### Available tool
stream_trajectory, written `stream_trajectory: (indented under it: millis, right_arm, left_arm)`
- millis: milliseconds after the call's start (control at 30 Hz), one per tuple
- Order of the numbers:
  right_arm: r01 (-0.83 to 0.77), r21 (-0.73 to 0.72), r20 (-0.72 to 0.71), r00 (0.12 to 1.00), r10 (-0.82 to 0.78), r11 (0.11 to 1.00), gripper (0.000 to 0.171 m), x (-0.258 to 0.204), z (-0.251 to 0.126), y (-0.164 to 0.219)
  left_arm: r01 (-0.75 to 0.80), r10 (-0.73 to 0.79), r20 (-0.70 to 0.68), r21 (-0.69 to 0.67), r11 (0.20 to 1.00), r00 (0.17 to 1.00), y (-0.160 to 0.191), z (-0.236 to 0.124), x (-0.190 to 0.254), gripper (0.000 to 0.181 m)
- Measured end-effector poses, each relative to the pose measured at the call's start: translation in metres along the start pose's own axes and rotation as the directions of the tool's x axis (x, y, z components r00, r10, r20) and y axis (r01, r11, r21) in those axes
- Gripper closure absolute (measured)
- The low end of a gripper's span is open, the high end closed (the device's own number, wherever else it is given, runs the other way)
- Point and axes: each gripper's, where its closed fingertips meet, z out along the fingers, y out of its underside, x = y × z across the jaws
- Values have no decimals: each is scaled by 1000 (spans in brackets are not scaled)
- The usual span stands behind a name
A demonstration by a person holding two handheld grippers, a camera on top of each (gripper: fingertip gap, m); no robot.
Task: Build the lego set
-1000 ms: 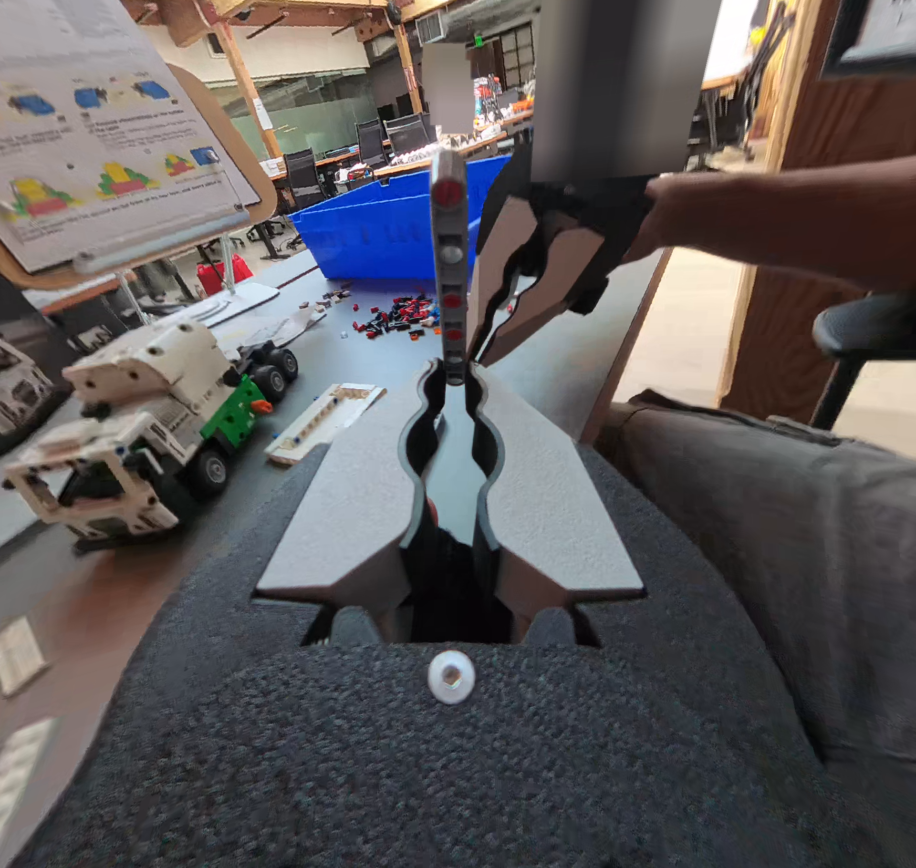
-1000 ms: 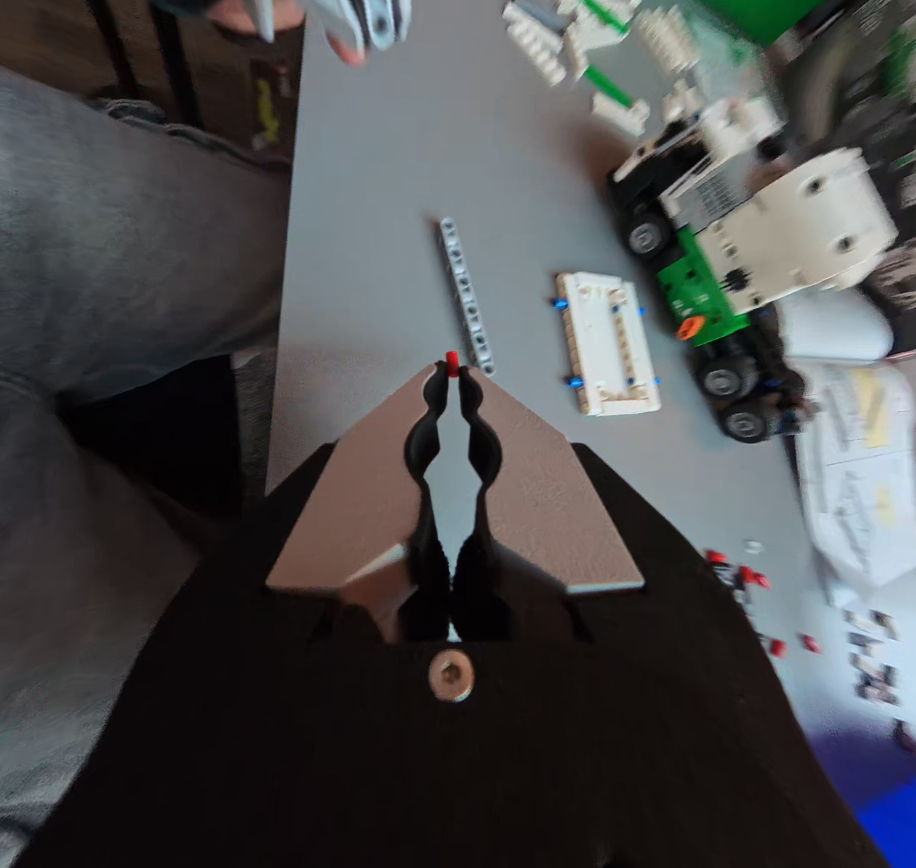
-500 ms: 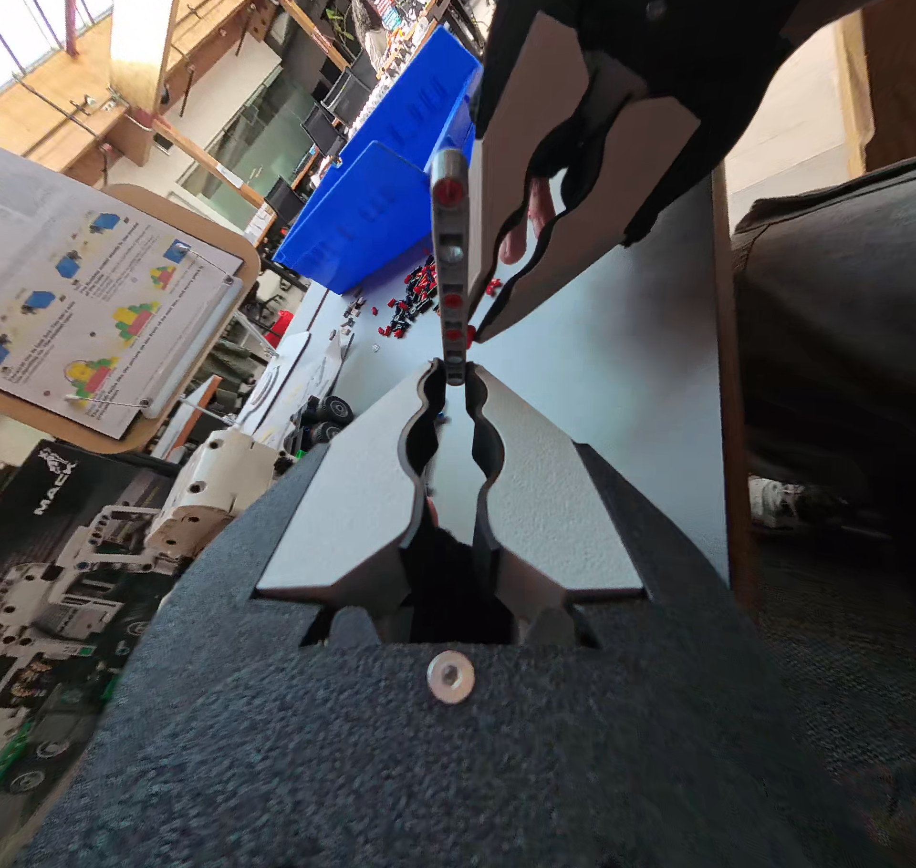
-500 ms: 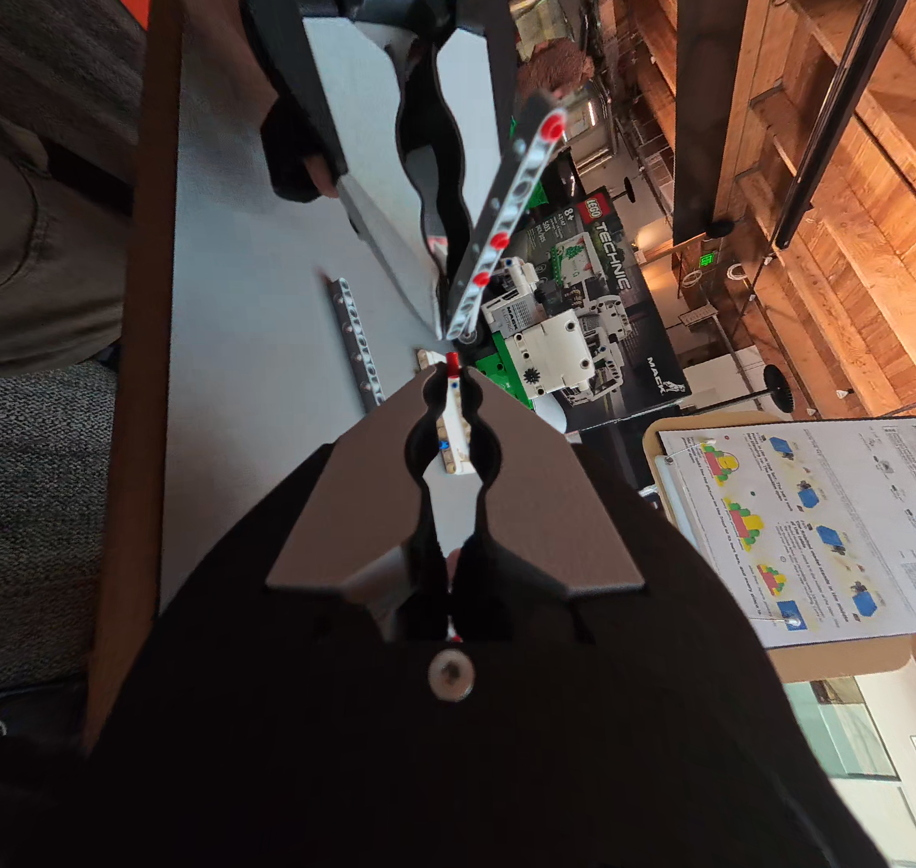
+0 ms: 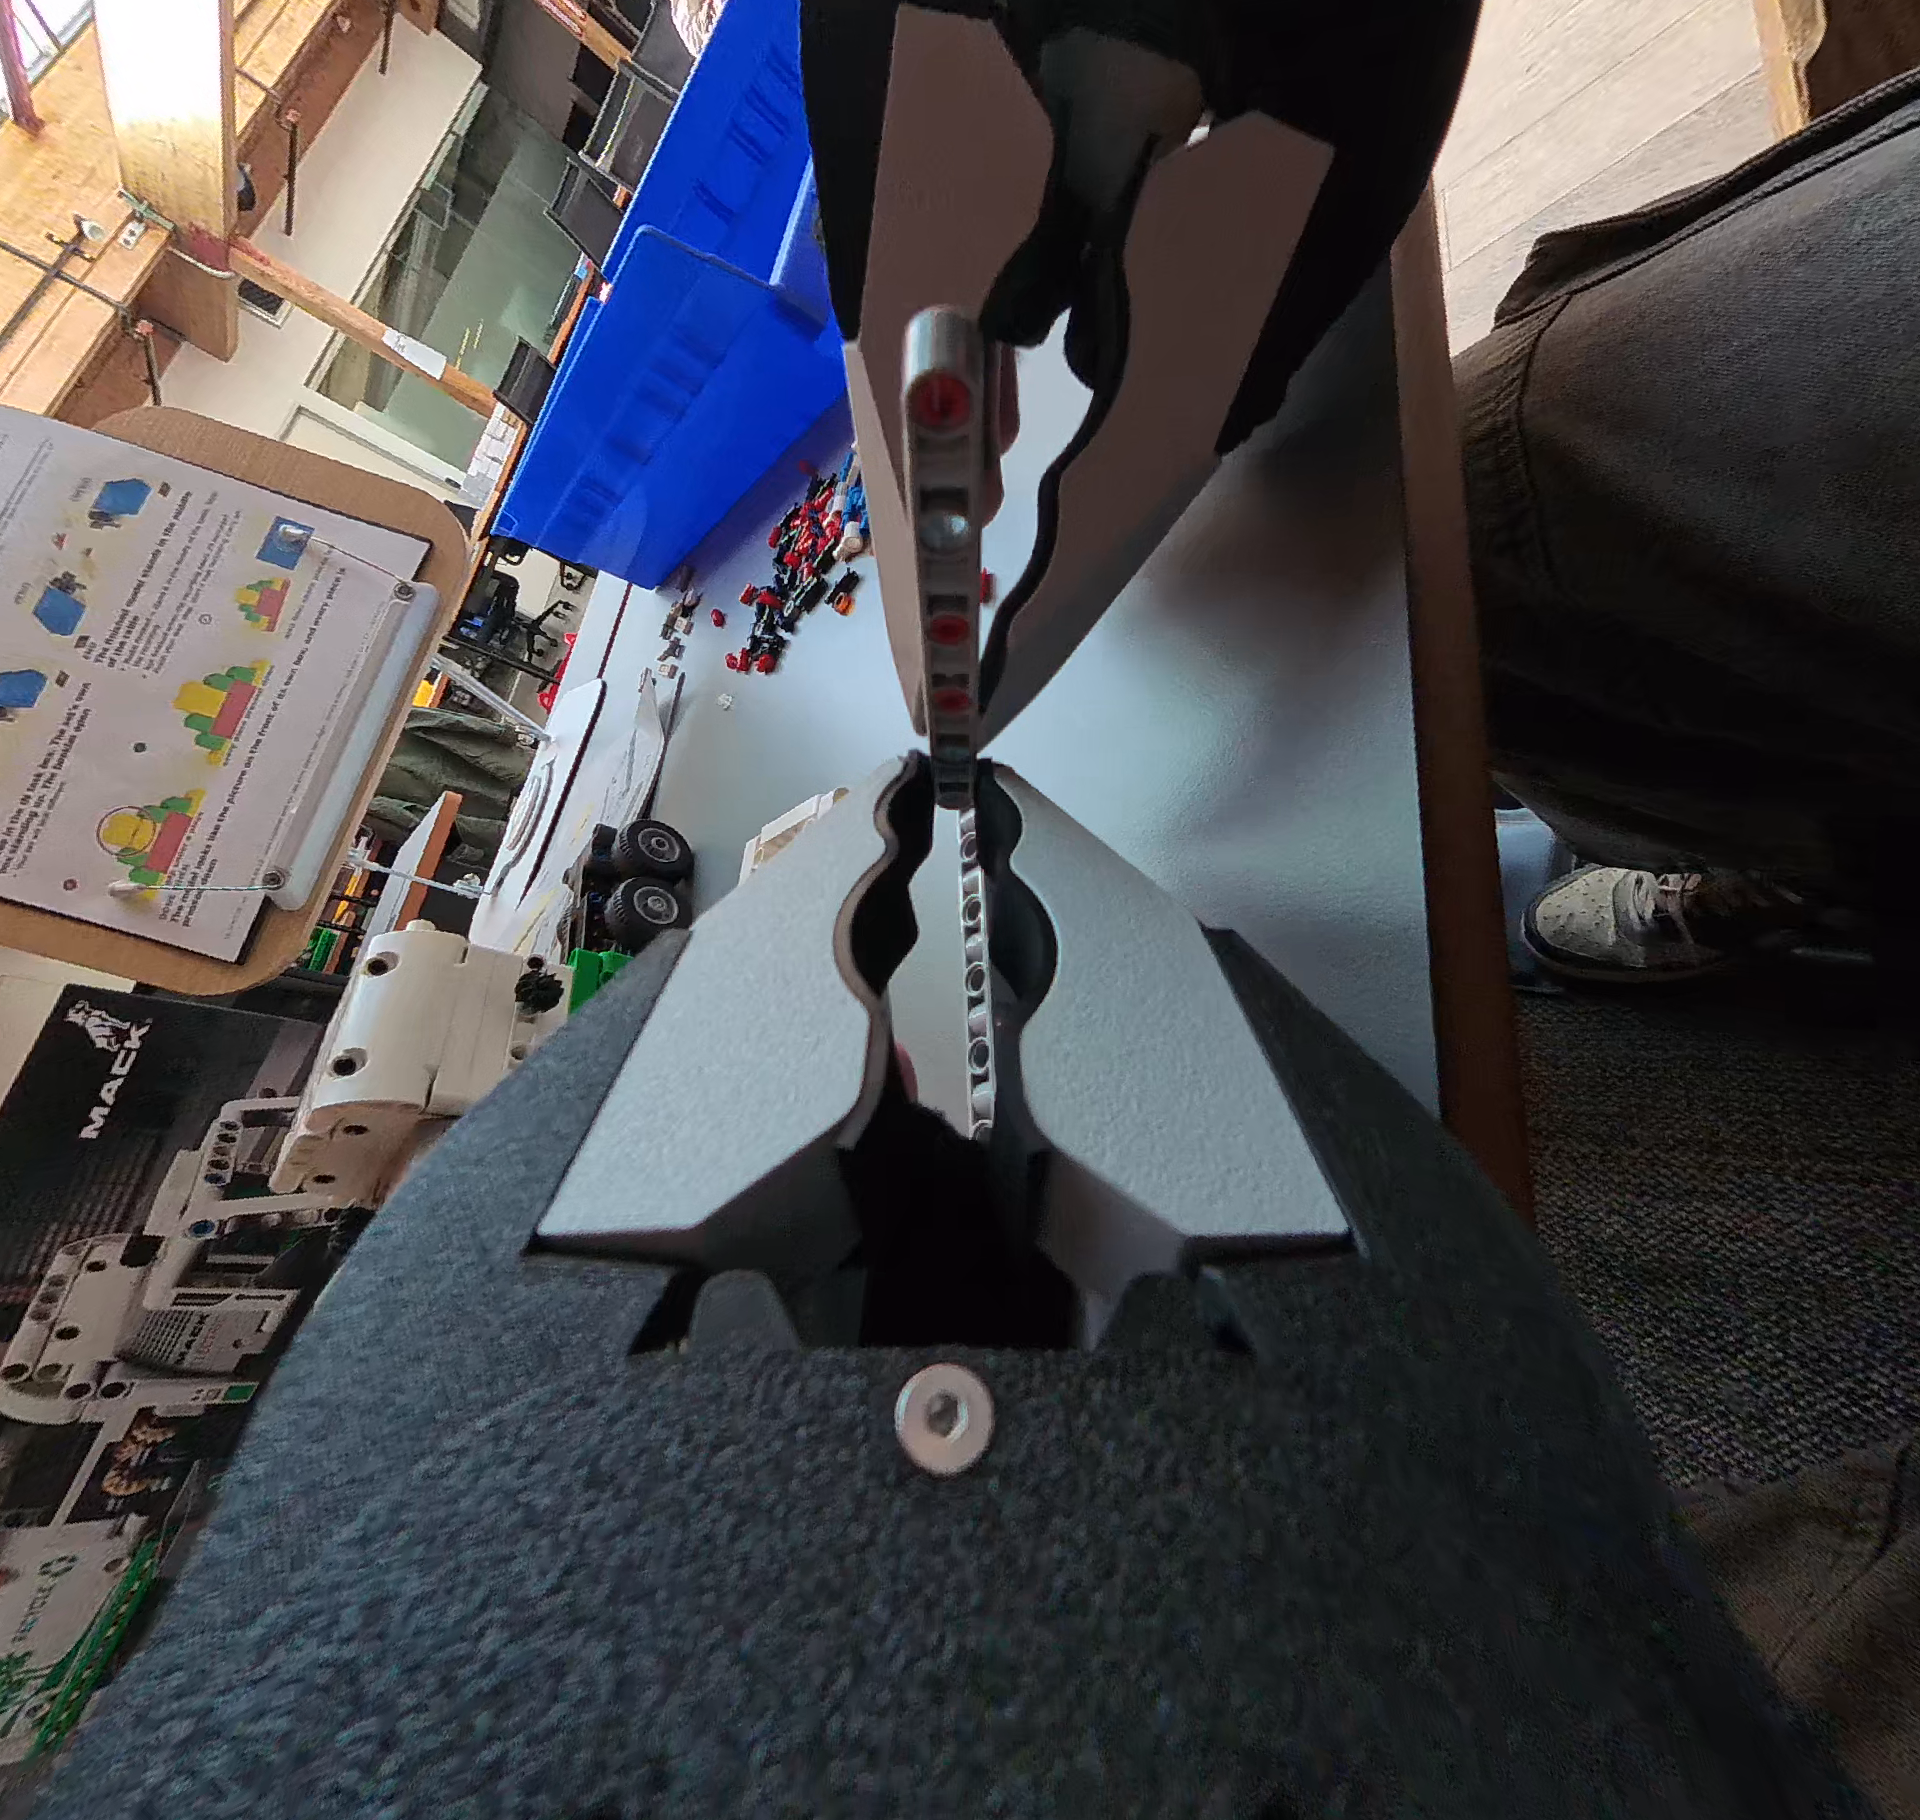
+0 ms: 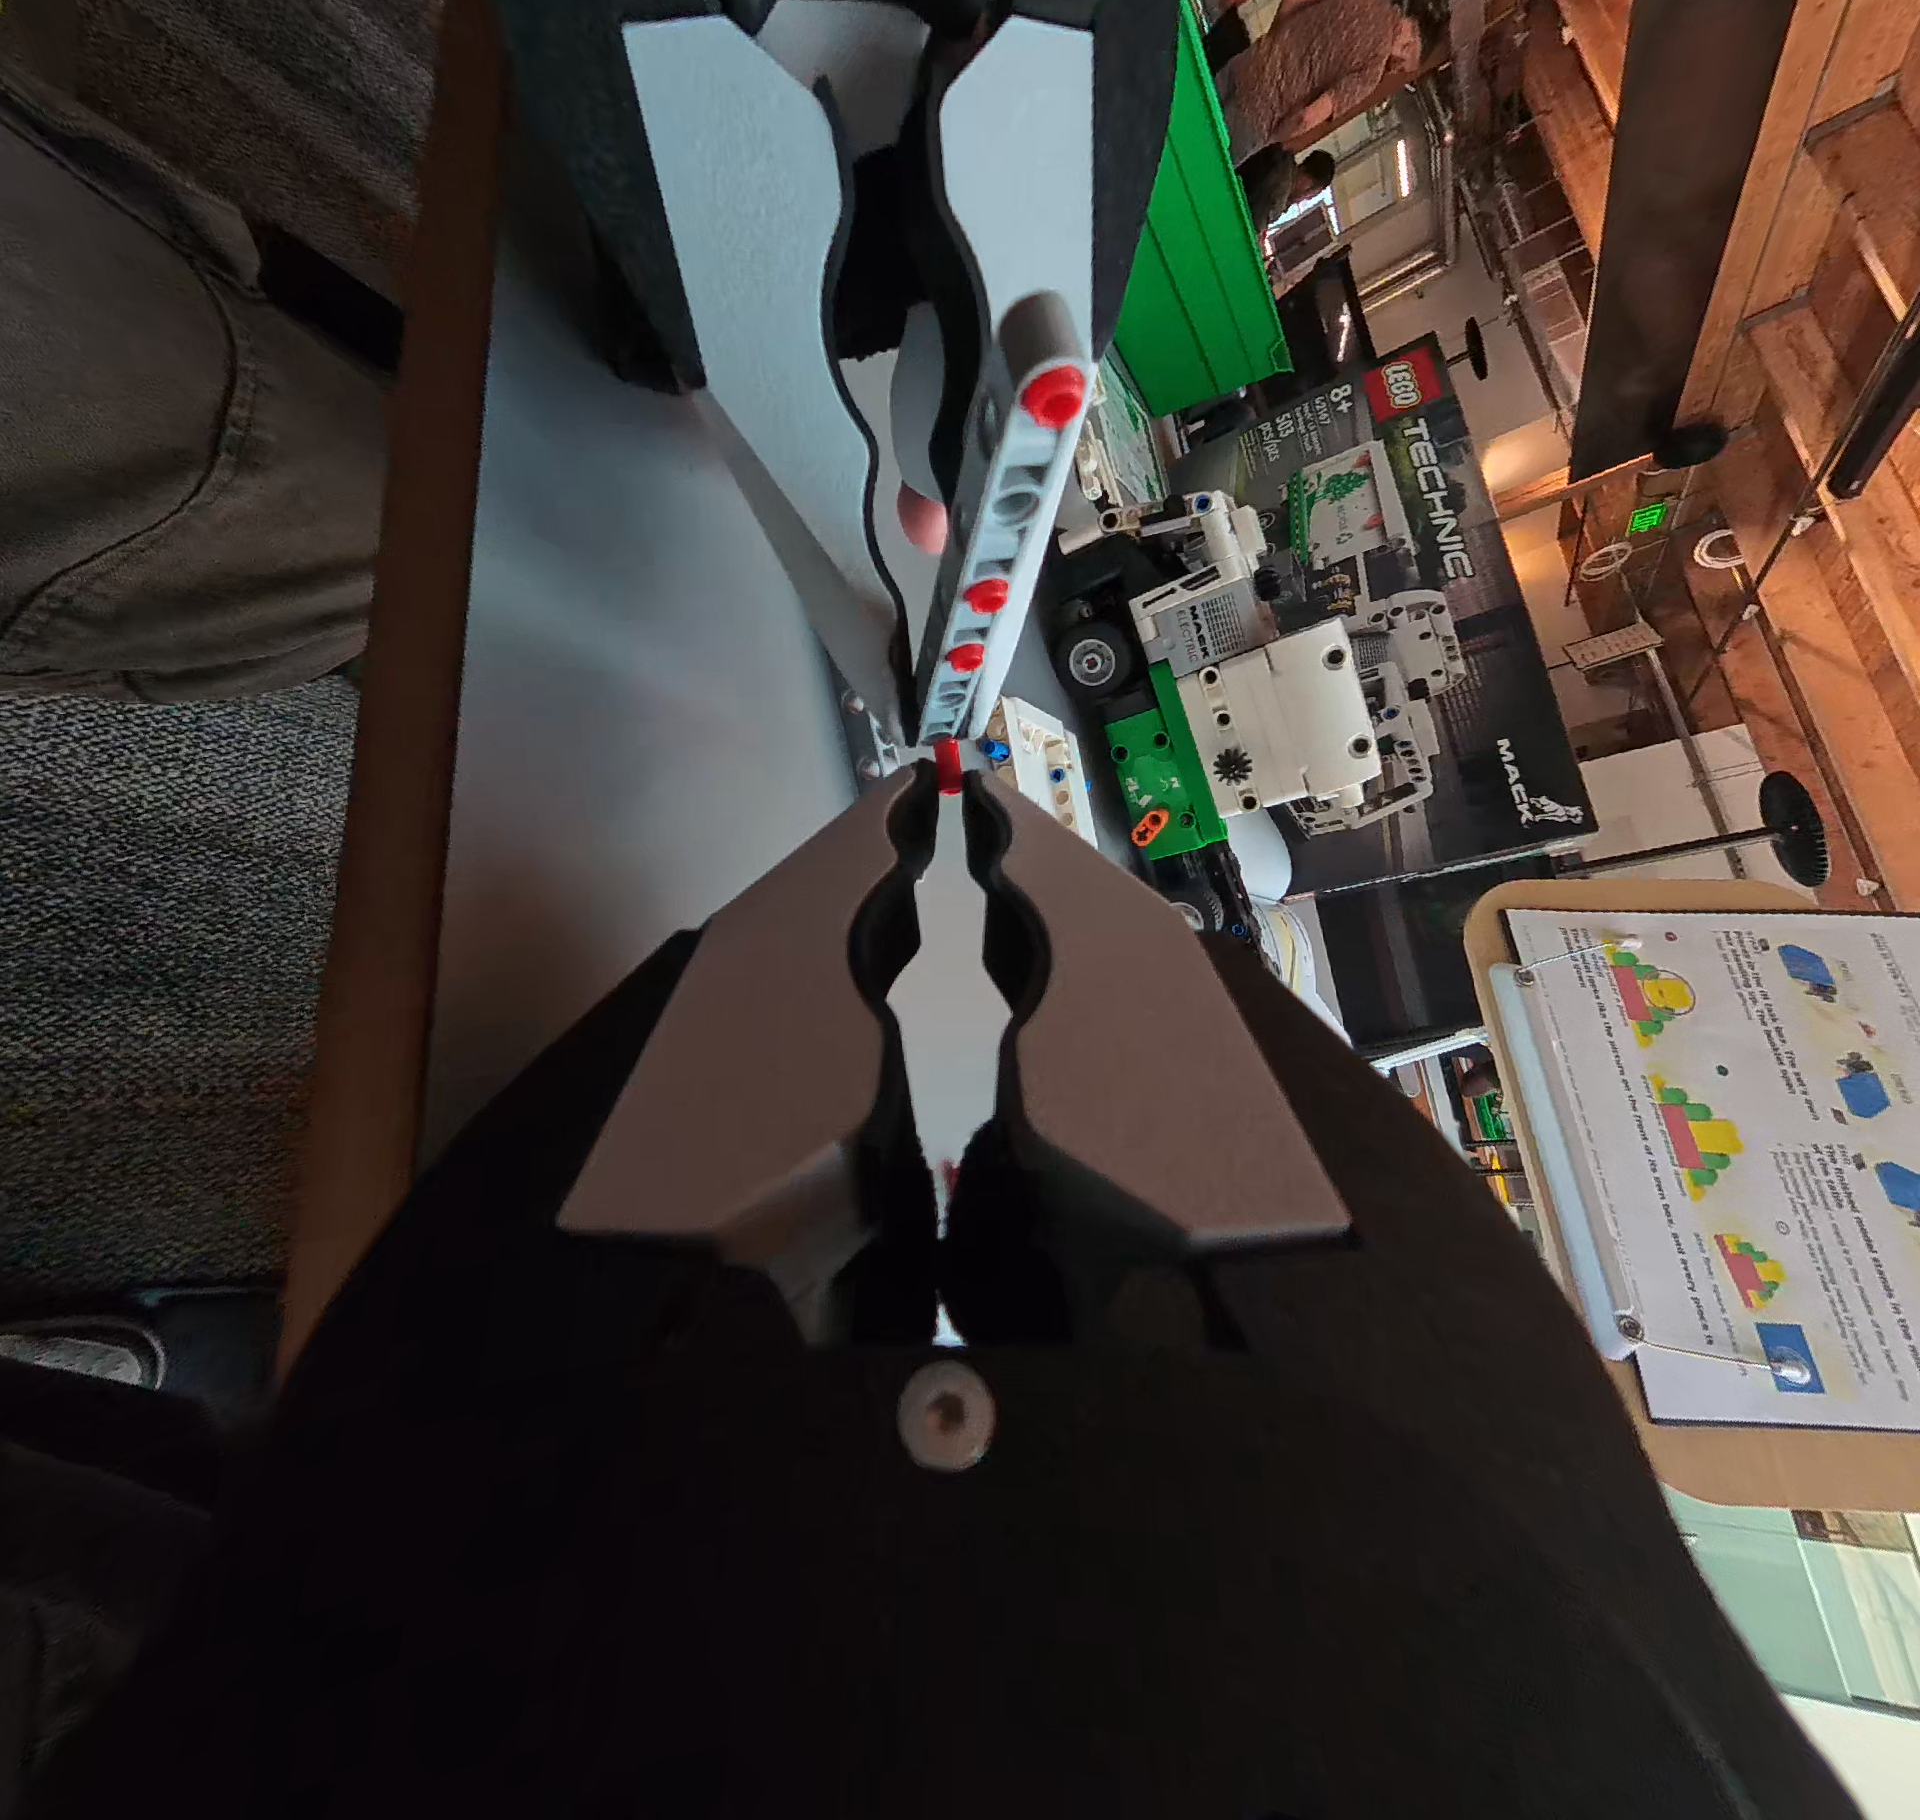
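1. Now, on our left, the left gripper [image 5: 951,783] is pinching the near end of the grey beam [image 5: 943,544], which stands straight out ahead of its tips with three red pins [image 5: 948,627] already seated along it.
2. Between the two tools, the beam's lowest open hole sits just ahead of the right gripper's tips; it is the likely target.
3. On our right, the right gripper [image 6: 943,783] is pressed together on a single red pin [image 6: 945,764], whose free end is almost touching the beam's [image 6: 1003,534] clamped end.
4. To do this step well, we should line the pin's axis square to the beam's face, since a tilted pin will bind at the hole's edge.
5. We should push steadily while the left tool braces the beam without twisting; the grip on the pin is shallow, so it may slip.
6. Beyond the right tips, the white and green truck [image 6: 1247,700] and another grey beam [image 6: 868,736] wait on the table [image 6: 644,627].
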Motion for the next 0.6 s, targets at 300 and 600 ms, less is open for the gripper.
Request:
stream_trajectory:
  millis: [300, 600]
  right_arm:
    - [18, -13, 33, 999, -17, 1000, 168, -8, 2, 2]
    - [-2, -35, 58, 998, 4, 999, 167, -14, 6, 4]
  left_arm:
    - [-34, 34, -12, -37, 999, 999, 5, 2, 5, 175]
    - [-63, 60, -38, -87, 994, 997, 12, 6, 11, 175]
